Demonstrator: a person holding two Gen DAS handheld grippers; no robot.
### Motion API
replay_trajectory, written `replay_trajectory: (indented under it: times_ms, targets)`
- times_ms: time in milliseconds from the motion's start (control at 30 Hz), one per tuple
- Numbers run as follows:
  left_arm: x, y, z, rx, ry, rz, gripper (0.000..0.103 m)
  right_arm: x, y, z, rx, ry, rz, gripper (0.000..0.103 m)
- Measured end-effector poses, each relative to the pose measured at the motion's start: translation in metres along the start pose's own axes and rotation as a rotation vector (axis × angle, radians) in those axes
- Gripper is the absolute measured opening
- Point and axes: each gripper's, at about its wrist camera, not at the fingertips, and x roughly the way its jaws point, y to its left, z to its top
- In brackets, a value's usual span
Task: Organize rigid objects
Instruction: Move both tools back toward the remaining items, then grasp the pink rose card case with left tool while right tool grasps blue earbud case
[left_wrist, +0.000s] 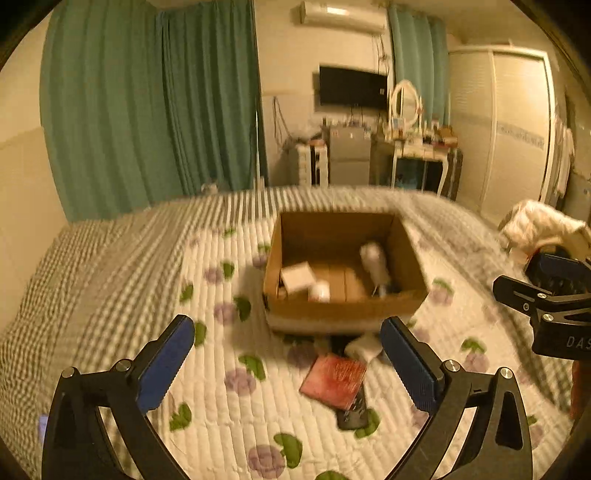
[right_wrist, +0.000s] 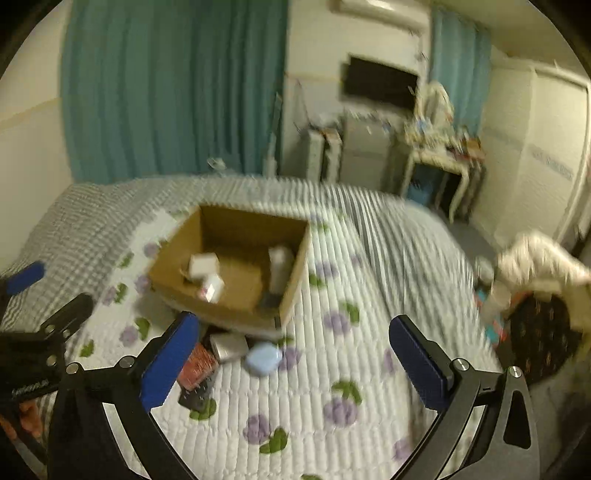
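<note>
- Teal curtains are being seen hanging behind the bed.
- A dark television is being shown mounted on the wall, under an air conditioner.
- A white vanity with an oval mirror is being shown beside a wardrobe.

Cardboard box: 1. White items inside box: 3. Red box: 1. Black remote: 1. Blue case: 1. Grey box: 1.

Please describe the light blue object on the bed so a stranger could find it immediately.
Find the open cardboard box on the flowered quilt. Just before its near wall lies a small cluster; the pale blue rounded case is rightmost, beside a white box and red booklet.
</note>
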Motion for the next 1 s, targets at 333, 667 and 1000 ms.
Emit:
replay_trajectory:
  times_ms: [333, 667, 1000]
  targets:
    - [0.087, -0.004, -0.058, -0.053, 0.181, -0.046, 0.103, 0.104, 0.011, -0.05, -0.034, 0.131, 0.042, 0.103]
    - [0.145, -0.03, -0.089, -0.034, 0.304, -0.136, 0.103, 0.178, 0.009, -0.056, -0.089, 0.204, 0.104, 0.103]
    - [0.163, -0.045, -0.09, 0.005, 0.303, -0.167, 0.082, 0.205, 0.01, -0.07, -0.107, 0.232, 0.152, 0.102]
